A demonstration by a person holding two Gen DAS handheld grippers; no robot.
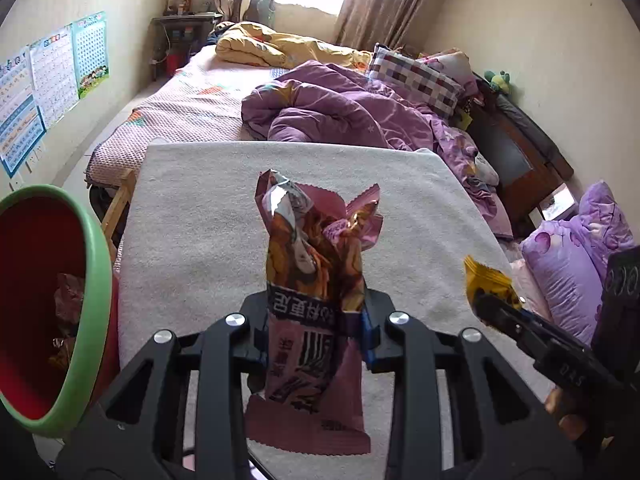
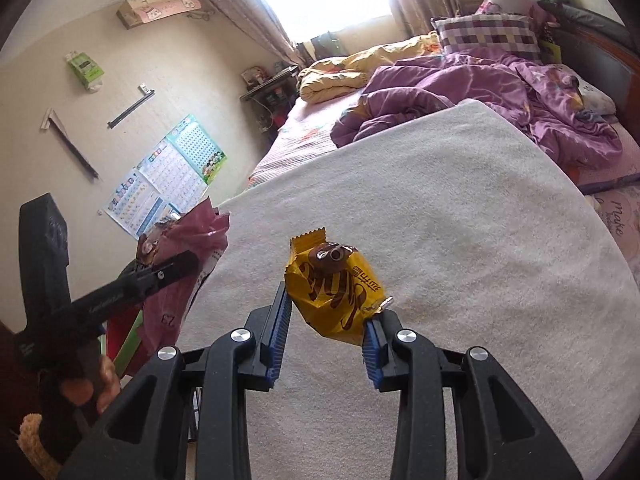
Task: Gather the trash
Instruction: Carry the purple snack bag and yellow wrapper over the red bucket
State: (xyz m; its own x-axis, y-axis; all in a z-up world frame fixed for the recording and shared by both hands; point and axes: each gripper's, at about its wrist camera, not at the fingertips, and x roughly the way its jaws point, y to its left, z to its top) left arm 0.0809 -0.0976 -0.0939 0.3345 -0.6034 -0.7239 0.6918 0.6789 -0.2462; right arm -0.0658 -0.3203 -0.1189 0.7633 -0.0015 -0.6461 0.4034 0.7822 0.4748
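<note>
Both grippers are loaded at once here. The left gripper [image 1: 316, 320] is pinching a pink snack wrapper [image 1: 316, 264] around its middle, the packet standing upright above the bench [image 1: 192, 220], clear of its cream cover. The right gripper [image 2: 326, 320] has its blue pads pressed onto a yellow snack wrapper [image 2: 332, 288], also lifted off the bench. In the left wrist view that right gripper [image 1: 486, 306] shows at the right edge, the yellow packet poking out of its tip.

Over at the left edge waits the bin [image 1: 96, 272], red inside with a green rim, and some crumpled wrappers [image 1: 66, 304] already lie in it, so part of the job looks done. The bench shows no other litter in either view, though its near edge is hidden behind the grippers. By the look of it, these 2 wrappers are the last pieces in sight, and what remains is carrying each across to the bin and letting go over the opening.
</note>
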